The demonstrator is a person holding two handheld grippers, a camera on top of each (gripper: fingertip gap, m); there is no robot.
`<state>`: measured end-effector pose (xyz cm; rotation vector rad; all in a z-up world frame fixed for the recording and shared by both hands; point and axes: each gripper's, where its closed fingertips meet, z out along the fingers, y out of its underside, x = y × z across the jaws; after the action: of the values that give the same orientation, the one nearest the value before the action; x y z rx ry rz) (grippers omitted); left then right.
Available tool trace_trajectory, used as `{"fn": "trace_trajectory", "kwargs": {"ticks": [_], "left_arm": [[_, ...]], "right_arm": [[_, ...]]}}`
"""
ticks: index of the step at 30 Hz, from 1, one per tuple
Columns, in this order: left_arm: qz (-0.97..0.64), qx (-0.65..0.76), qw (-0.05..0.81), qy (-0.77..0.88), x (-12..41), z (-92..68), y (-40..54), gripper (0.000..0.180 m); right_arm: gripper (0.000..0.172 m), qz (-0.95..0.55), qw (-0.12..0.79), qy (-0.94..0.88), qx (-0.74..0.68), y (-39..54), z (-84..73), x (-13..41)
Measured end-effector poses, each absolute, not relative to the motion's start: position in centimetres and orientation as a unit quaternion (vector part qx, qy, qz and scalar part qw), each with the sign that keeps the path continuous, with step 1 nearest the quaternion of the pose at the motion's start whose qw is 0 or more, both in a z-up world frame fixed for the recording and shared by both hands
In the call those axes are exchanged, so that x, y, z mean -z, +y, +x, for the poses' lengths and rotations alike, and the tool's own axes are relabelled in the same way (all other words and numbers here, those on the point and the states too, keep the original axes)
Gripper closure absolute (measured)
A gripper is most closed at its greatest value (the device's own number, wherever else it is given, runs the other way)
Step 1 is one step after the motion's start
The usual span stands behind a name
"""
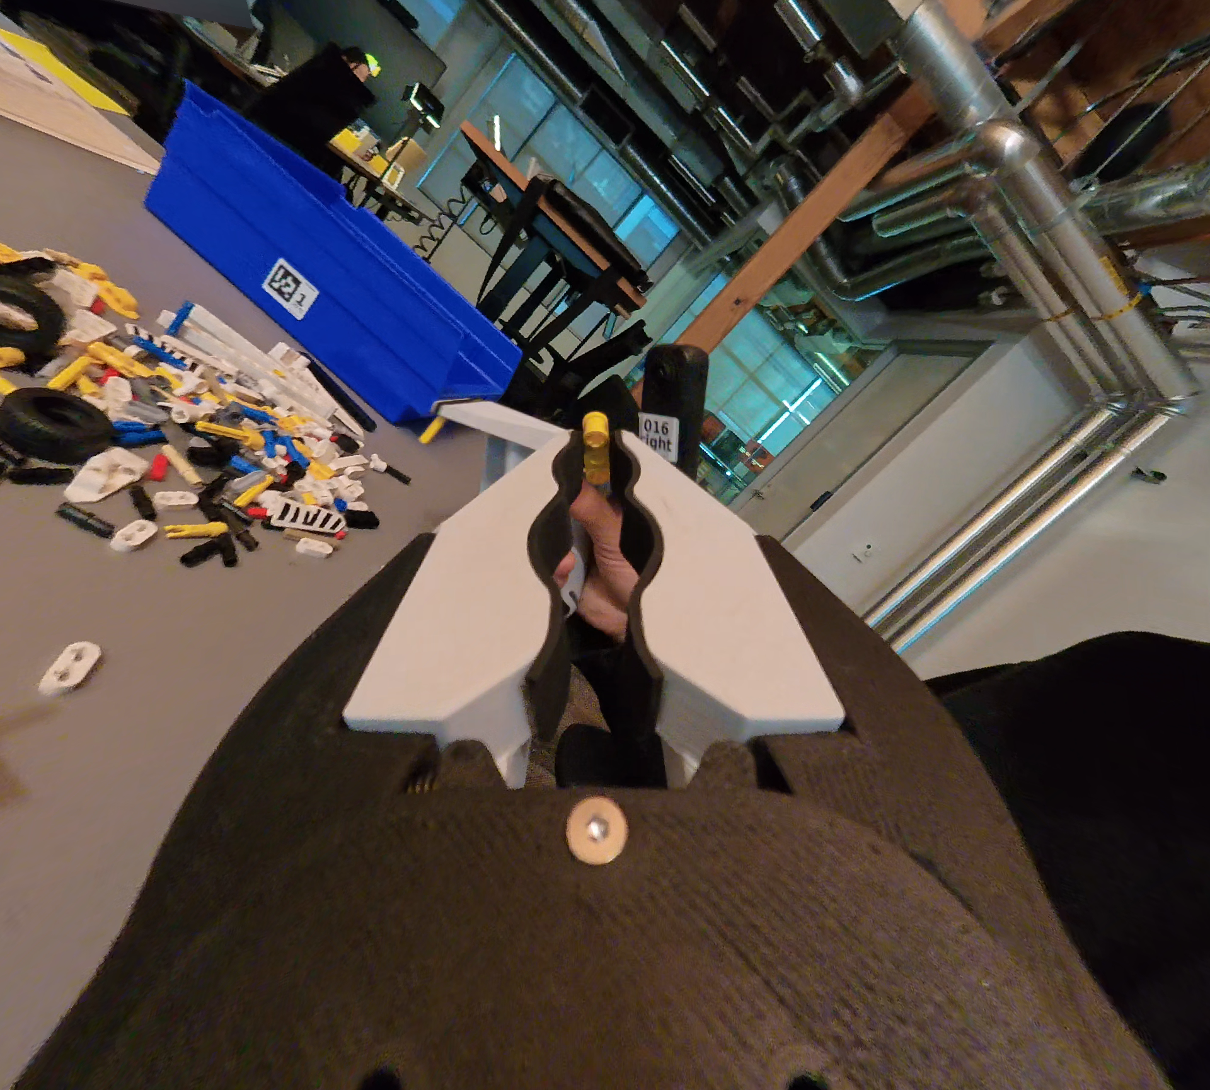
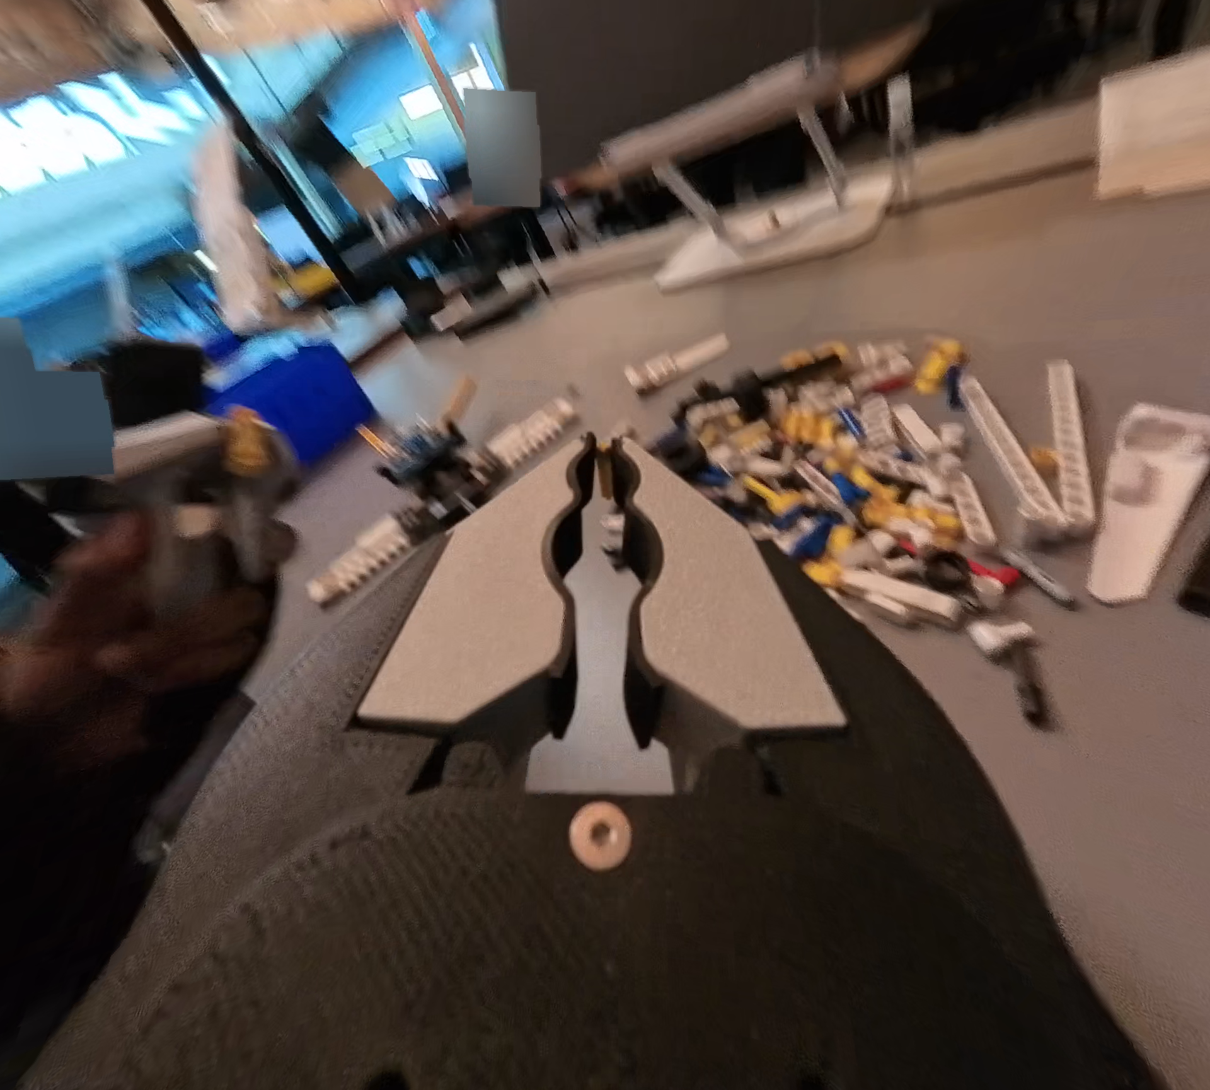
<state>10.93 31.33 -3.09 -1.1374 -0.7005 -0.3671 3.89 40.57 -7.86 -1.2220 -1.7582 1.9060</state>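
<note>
My left gripper (image 1: 596,451) is shut on a small yellow pin (image 1: 596,441). The pin stands up out of the fingertips, raised off the grey table (image 1: 196,665). A hand (image 1: 602,561) shows behind the jaws. The left gripper with its yellow piece also shows, blurred, in the right wrist view (image 2: 245,456). My right gripper (image 2: 605,459) is shut on a thin yellow piece (image 2: 606,479) pinched at the tips, above the table, with a pile of small building parts (image 2: 851,469) to its right. The right gripper's black handle (image 1: 674,397) shows in the left wrist view.
A blue bin (image 1: 314,272) stands on the table beyond the pile of parts (image 1: 196,436). Black tyres (image 1: 52,423) lie in the pile. Long white beams (image 2: 1067,443), a flat white part (image 2: 1139,502), a dark part-built assembly (image 2: 432,456) and a white stand (image 2: 772,233) lie ahead. Left tips to right tips: about 12 cm. To reach the dark part-built assembly (image 2: 432,456) in a straight line is about 15 cm for my left fingers, about 20 cm for my right.
</note>
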Motion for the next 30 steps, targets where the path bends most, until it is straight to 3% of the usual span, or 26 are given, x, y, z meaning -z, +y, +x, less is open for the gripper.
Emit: {"fn": "trace_trajectory", "kwargs": {"ticks": [4, 11, 14, 21, 30], "left_arm": [[-0.518, 0.177, 0.768, -0.334, 3.7, 10.8, 30.7, 0.176], [-0.520, 0.176, 0.762, -0.344, 4.2, 11.2, 30.1, 0.176], [-0.524, 0.168, 0.759, -0.348, 4.5, 11.2, 29.6, 0.176], [-0.515, 0.171, 0.757, -0.363, 5.5, 10.4, 28.7, 0.176], [-0.425, 0.246, 0.789, -0.370, 4.4, 9.9, 27.2, 0.176]], "right_arm": [[0.169, -0.438, 0.146, -0.678, -0.573, 40.2, 0.7, 10.7], [0.169, -0.432, 0.073, -0.754, -0.490, 36.1, -3.2, 13.6], [0.153, -0.441, 0.040, -0.771, -0.459, 35.3, -3.5, 15.2], [0.148, -0.383, 0.085, -0.735, -0.553, 36.4, -1.2, 9.8], [0.140, -0.076, 0.068, -0.792, -0.602, 28.9, 10.1, 5.3]]}}
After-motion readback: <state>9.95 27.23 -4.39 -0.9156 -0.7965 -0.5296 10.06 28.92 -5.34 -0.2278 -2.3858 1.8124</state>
